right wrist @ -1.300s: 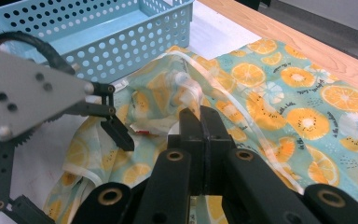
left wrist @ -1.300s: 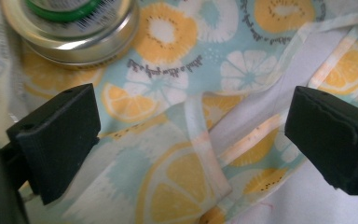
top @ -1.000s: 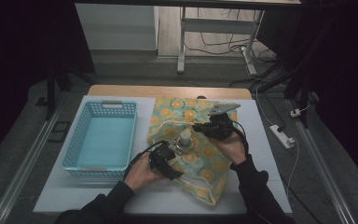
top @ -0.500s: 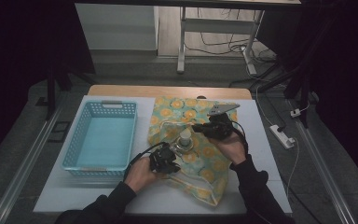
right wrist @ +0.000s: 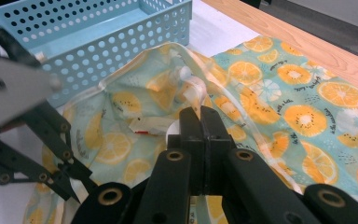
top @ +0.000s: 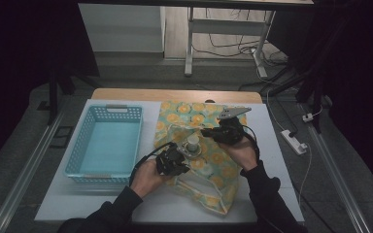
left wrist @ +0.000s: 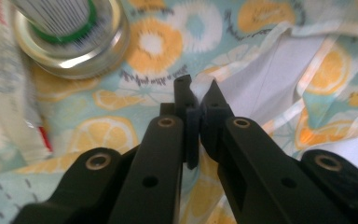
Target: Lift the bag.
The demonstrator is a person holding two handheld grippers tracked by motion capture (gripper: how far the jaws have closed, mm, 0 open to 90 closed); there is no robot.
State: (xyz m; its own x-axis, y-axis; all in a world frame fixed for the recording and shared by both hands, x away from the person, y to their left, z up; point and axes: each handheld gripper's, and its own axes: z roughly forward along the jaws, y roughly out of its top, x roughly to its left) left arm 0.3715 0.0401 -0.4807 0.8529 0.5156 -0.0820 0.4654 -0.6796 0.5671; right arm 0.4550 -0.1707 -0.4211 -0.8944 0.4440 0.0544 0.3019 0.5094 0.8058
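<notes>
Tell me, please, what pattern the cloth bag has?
Orange slices on pale turquoise cloth bag, clearest in the right gripper view.

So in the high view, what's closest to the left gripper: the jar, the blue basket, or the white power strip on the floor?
From the left gripper:
1. The jar, just beyond it on the orange-print bag.
2. The blue basket, off to its left on the table.
3. The white power strip, on the floor far right.
</notes>
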